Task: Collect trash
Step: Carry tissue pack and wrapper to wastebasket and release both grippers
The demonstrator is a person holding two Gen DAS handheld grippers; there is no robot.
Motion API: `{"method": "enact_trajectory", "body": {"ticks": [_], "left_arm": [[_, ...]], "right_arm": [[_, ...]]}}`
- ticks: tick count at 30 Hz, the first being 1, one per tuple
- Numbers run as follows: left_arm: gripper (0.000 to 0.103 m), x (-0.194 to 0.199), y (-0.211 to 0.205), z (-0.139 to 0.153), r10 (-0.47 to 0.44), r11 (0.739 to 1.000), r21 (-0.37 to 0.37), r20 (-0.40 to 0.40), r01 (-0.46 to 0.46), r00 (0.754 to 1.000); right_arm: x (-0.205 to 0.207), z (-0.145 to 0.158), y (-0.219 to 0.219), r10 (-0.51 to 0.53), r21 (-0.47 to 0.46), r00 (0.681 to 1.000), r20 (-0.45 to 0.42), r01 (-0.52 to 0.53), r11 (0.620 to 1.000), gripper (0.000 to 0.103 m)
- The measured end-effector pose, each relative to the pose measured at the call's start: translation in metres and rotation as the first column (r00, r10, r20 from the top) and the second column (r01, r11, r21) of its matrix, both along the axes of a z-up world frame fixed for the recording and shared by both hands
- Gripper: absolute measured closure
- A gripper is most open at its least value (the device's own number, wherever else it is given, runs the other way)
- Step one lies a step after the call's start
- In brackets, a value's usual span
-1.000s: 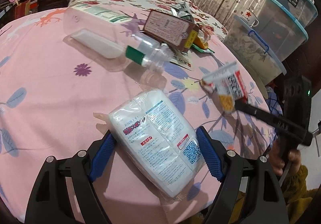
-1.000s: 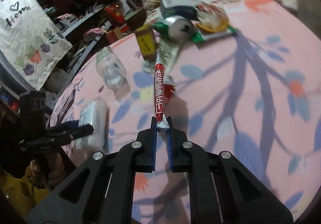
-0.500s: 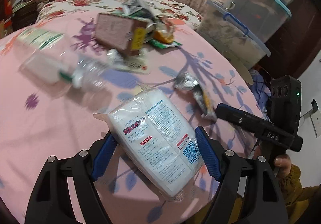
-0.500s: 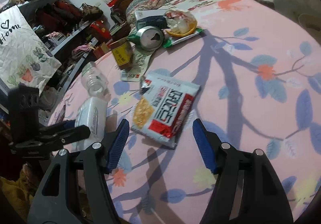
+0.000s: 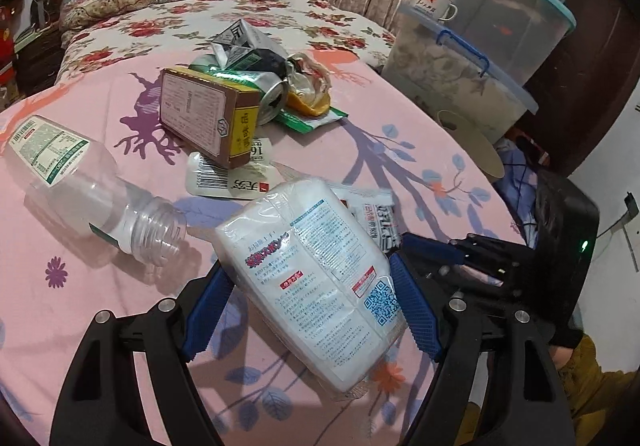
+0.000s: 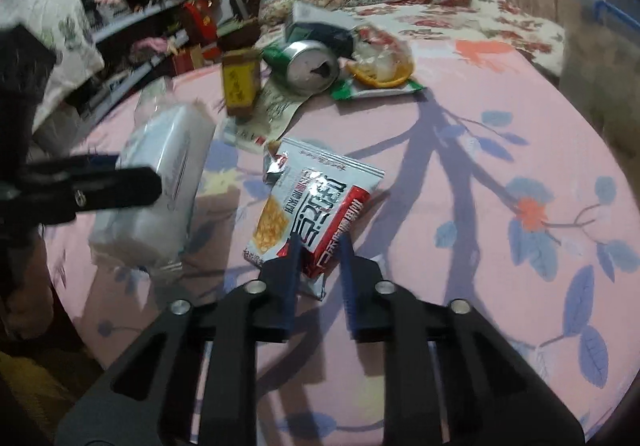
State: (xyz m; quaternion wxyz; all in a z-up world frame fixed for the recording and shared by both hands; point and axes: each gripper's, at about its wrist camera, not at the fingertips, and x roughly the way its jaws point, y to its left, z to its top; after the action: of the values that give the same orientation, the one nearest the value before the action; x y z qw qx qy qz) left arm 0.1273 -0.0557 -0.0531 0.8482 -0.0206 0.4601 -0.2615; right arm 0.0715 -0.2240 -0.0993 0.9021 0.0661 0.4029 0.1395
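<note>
My left gripper (image 5: 308, 266) is shut on a white tissue pack (image 5: 320, 286), which it holds tilted above the pink tablecloth (image 5: 60, 306). In the right wrist view the same pack (image 6: 160, 182) shows at the left behind a black finger. A red and white snack wrapper (image 6: 316, 202) lies flat on the cloth. My right gripper (image 6: 320, 246) straddles the wrapper's near corner, and its jaws are closing with a narrow gap still between them. In the left wrist view the wrapper (image 5: 378, 220) is mostly hidden behind the pack.
A clear uncapped bottle (image 5: 80, 182) lies at the left. Farther back sit a brown and yellow box (image 5: 204, 118), a green can (image 5: 272, 94), a peel-filled wrapper (image 5: 310, 90) and a white sachet (image 5: 232, 178). Stacked storage bins (image 5: 480, 78) and a floral bed (image 5: 180, 14) border the table.
The right gripper let the snack wrapper fall flat on the cloth, opened wide, then narrowed around its near corner. The left gripper carried the tissue pack to the right, towards the wrapper.
</note>
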Motion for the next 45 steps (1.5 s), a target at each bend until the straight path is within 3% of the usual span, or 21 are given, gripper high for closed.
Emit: {"method": "enact_trajectory", "body": {"ticks": [6,12,17,21,28,30,34,36,37,39,40,42,45], "left_arm": [[0.029,0.010,-0.017,-0.003,-0.022,1.000,0.022,-0.017,0.022,1.000],[0.029,0.025,-0.069,0.007,-0.111,0.993,0.039,0.002,0.111,0.994],[0.029,0.042,-0.145,0.021,-0.244,0.969,0.062,0.066,0.240,0.968],[0.029,0.064,-0.219,0.016,-0.353,0.935,0.066,0.062,0.349,0.933],[0.029,0.096,-0.324,-0.003,-0.437,0.897,0.080,0.012,0.435,0.899],[0.029,0.104,-0.352,-0.005,-0.453,0.889,0.088,0.014,0.450,0.891],[0.024,0.120,-0.408,-0.006,-0.466,0.882,0.096,0.040,0.461,0.884],[0.021,0.128,-0.429,-0.012,-0.469,0.879,0.100,0.017,0.466,0.883],[0.020,0.134,-0.440,-0.018,-0.463,0.880,0.116,-0.012,0.462,0.886],[0.020,0.141,-0.448,-0.026,-0.442,0.887,0.123,-0.050,0.445,0.895],[0.019,0.142,-0.448,-0.028,-0.438,0.889,0.115,-0.064,0.443,0.896],[0.015,0.144,-0.441,-0.029,-0.432,0.896,0.065,-0.088,0.438,0.897],[0.015,0.141,-0.433,-0.021,-0.440,0.895,0.055,-0.066,0.444,0.896]], "right_arm": [[-0.004,0.002,-0.038,-0.084,0.043,0.996,0.025,0.083,0.996,0.089],[-0.015,0.012,-0.103,-0.242,0.096,0.967,0.074,0.235,0.967,0.090],[-0.022,0.016,-0.173,-0.398,0.133,0.912,0.099,0.384,0.913,0.090],[-0.020,0.013,-0.224,-0.488,0.151,0.868,0.092,0.472,0.868,0.090],[-0.010,0.010,-0.297,-0.588,0.170,0.804,0.094,0.569,0.805,0.090],[-0.004,0.007,-0.314,-0.601,0.207,0.797,0.054,0.580,0.788,0.090],[-0.002,0.008,-0.345,-0.689,0.208,0.722,0.056,0.667,0.716,0.088],[-0.002,0.004,-0.358,-0.711,0.242,0.703,0.023,0.687,0.686,0.088],[-0.003,0.004,-0.359,-0.716,0.249,0.698,0.018,0.691,0.679,0.085],[-0.006,0.003,-0.359,-0.722,0.258,0.692,0.024,0.693,0.673,0.053],[-0.010,0.004,-0.358,-0.732,0.263,0.680,0.038,0.700,0.664,0.022],[-0.017,0.006,-0.355,-0.742,0.273,0.667,0.066,0.703,0.657,0.022],[-0.027,0.011,-0.350,-0.762,0.289,0.641,0.092,0.715,0.636,0.022]]}}
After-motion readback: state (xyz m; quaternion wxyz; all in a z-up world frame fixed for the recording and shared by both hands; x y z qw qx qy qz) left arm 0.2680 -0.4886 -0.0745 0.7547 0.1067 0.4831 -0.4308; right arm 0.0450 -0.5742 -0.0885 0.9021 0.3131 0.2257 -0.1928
